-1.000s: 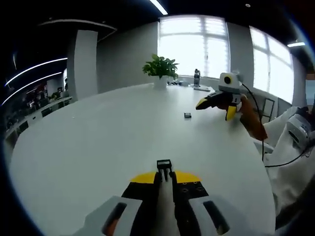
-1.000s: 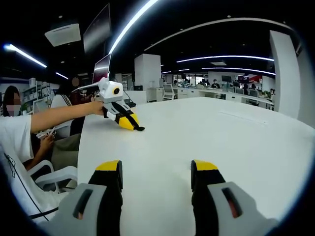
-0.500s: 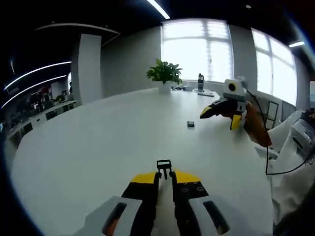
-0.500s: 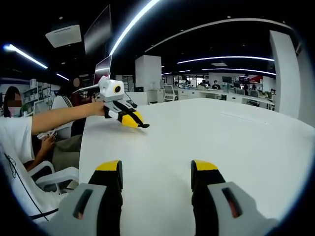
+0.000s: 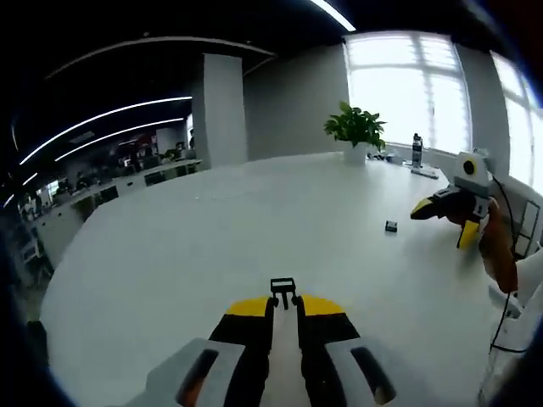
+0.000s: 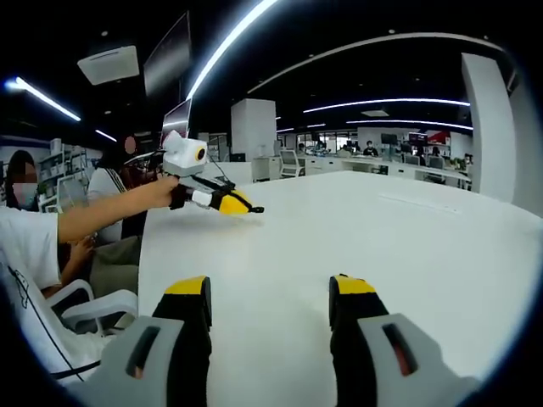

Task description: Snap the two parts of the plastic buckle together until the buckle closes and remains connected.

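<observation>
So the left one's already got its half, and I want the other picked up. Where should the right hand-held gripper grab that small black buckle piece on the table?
Grip the small black plastic buckle piece across its side edges, descending from above: it lies flat on the white table. Its mating end is too small to make out.

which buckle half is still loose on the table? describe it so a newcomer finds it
On the white table, look toward the potted plant. Short of it lies a small dark buckle piece, alone on bare tabletop near the right gripper. The other buckle half is between the left gripper's jaws.
</observation>
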Demonstrator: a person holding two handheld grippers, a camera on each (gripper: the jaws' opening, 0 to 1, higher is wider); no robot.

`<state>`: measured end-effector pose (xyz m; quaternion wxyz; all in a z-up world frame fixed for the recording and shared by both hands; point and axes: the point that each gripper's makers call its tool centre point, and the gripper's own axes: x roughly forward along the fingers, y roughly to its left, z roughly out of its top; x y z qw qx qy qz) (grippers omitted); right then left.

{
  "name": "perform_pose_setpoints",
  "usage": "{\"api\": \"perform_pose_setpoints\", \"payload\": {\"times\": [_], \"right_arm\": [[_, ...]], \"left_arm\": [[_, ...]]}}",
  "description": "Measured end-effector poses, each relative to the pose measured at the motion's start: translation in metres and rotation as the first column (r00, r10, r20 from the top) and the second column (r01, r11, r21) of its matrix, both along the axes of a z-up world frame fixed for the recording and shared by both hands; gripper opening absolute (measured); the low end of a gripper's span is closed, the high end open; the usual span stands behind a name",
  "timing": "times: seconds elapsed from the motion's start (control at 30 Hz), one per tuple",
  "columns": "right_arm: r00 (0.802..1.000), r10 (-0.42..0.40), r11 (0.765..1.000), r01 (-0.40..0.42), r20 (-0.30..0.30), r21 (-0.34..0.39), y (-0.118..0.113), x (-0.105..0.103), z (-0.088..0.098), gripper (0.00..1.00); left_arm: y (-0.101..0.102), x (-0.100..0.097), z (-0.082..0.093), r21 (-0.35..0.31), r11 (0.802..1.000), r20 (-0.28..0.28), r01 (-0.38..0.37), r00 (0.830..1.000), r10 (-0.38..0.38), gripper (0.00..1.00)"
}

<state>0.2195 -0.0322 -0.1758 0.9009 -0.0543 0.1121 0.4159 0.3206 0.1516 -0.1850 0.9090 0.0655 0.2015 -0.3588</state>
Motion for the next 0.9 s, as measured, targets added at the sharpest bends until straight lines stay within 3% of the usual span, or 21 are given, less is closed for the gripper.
{"api": "perform_pose_setpoints", "payload": {"times": [0.07,0.23,0.33,0.5,0.57,0.77,0.9], "right_arm": [[1.0,0.001,1.0,-0.001,-0.001,0.002,0.001,-0.001,-0.001,0.56],[1.0,0.004,1.0,-0.004,-0.002,0.005,0.002,-0.002,-0.002,0.56],[1.0,0.004,1.0,-0.004,-0.001,0.006,0.003,-0.003,-0.002,0.56],[1.0,0.008,1.0,-0.008,-0.001,0.0,0.004,-0.003,-0.003,0.56],[1.0,0.009,1.0,-0.009,0.001,0.0,0.005,-0.004,-0.001,0.56],[1.0,0.009,1.0,-0.009,0.011,0.001,0.005,-0.006,0.001,0.56],[1.0,0.009,1.0,-0.009,0.007,0.001,0.006,-0.006,0.0,0.56]], "left_arm": [[0.005,-0.002,0.002,-0.048,0.996,-0.024,-0.069,0.997,0.068,0.1],[0.015,-0.004,-0.001,-0.062,0.987,-0.02,-0.151,0.988,0.15,0.1],[0.023,-0.005,-0.01,-0.013,0.981,-0.012,-0.194,0.981,0.193,0.1],[0.03,-0.009,-0.012,-0.015,0.966,-0.018,-0.258,0.966,0.258,0.1],[0.038,-0.008,-0.013,0.036,0.955,0.016,-0.295,0.955,0.295,0.1],[0.043,-0.015,-0.012,0.071,0.94,0.053,-0.335,0.942,0.332,0.1],[0.044,-0.02,-0.015,0.042,0.93,0.048,-0.365,0.93,0.363,0.1]]}}
